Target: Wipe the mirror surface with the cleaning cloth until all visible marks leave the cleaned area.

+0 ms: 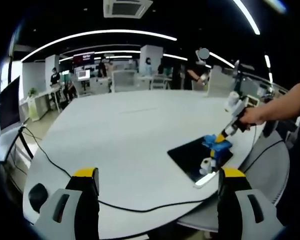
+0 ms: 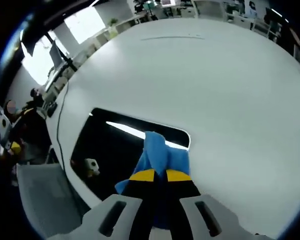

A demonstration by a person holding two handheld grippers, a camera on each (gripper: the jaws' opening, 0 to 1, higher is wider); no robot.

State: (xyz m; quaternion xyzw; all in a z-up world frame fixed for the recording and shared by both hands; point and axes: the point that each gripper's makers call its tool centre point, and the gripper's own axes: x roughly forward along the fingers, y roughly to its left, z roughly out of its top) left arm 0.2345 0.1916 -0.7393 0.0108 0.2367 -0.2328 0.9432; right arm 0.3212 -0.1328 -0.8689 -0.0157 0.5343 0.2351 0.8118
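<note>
A dark rectangular mirror (image 1: 192, 156) lies flat near the edge of the white round table (image 1: 125, 135). In the left gripper view a hand holds my right gripper (image 1: 223, 136) down on a blue cloth (image 1: 216, 146) on the mirror's far right part. In the right gripper view the right gripper (image 2: 160, 175) is shut on the blue cloth (image 2: 162, 150), pressed on the mirror (image 2: 112, 145), which reflects ceiling light strips. A small white shape (image 2: 92, 166) shows in the glass. My left gripper (image 1: 159, 175) hangs open above the table's near edge, apart from the mirror.
A black cable (image 1: 55, 165) runs across the table's near left part. A grey chair (image 1: 270, 170) stands just past the mirror's side of the table. Desks, screens and people fill the room behind. The table's far half is bare.
</note>
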